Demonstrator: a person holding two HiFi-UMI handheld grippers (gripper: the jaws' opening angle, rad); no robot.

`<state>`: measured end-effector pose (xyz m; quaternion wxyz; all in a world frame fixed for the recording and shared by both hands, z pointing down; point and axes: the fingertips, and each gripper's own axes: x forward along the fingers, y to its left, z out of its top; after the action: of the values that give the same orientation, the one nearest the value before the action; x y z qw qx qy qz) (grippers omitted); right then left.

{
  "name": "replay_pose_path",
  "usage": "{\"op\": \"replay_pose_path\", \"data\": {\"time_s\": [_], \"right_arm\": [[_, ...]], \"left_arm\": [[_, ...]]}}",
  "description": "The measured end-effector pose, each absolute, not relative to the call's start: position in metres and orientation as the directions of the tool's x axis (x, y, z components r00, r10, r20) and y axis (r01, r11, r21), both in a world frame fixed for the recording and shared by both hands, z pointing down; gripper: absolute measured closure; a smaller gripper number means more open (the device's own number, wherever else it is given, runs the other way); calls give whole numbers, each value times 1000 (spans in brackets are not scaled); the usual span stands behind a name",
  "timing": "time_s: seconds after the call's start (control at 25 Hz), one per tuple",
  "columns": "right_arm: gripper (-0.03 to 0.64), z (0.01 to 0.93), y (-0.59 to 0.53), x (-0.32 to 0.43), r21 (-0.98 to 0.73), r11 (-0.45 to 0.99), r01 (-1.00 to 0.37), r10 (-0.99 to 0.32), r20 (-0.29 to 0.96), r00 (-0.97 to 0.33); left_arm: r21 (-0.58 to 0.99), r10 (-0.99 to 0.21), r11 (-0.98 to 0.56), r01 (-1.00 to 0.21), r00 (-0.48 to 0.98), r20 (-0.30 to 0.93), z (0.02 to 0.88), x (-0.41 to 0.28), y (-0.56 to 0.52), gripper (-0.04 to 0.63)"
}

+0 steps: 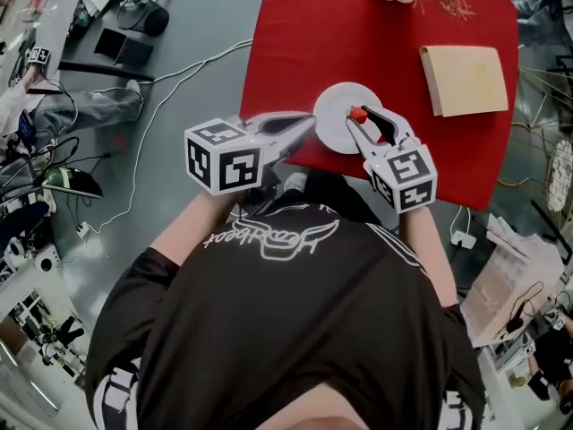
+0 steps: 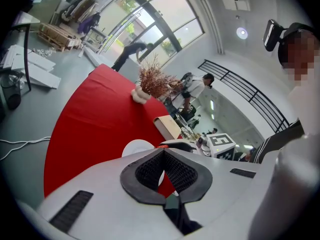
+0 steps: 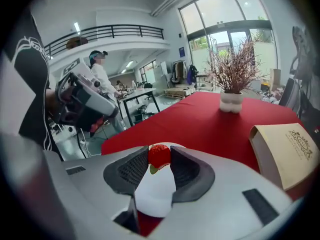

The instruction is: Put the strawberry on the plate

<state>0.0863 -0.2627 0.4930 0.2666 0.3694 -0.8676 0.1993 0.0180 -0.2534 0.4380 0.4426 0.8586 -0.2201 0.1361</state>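
**Strawberry held over the plate**

A person in a black shirt is standing at a table draped in red cloth (image 1: 358,34). The right gripper (image 1: 360,117) is pinching a small red strawberry (image 3: 159,155) between its two pads and holding it over the white plate (image 1: 333,115) near the table's edge; whether the fruit is touching the plate is unclear. The left gripper (image 1: 310,122) is pointing at the plate's rim, its jaws pressed together and empty. A tan book (image 1: 464,79) is lying farther along the cloth.
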Motion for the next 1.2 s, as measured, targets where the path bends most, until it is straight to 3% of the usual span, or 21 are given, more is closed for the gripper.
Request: {"op": "replay_pose_path", "data": {"time_s": [0.6,1.2], "right_arm": [[486,532,-271,87,61,707,-704,-530,705,-471],[486,541,-272,87,127,714,-689,-543,721,-430]], "left_arm": [[703,-261,-493,-512,859,442,445,16,-245,588],[709,-267,-479,-518,855,444,448,12,-240,588]]}}
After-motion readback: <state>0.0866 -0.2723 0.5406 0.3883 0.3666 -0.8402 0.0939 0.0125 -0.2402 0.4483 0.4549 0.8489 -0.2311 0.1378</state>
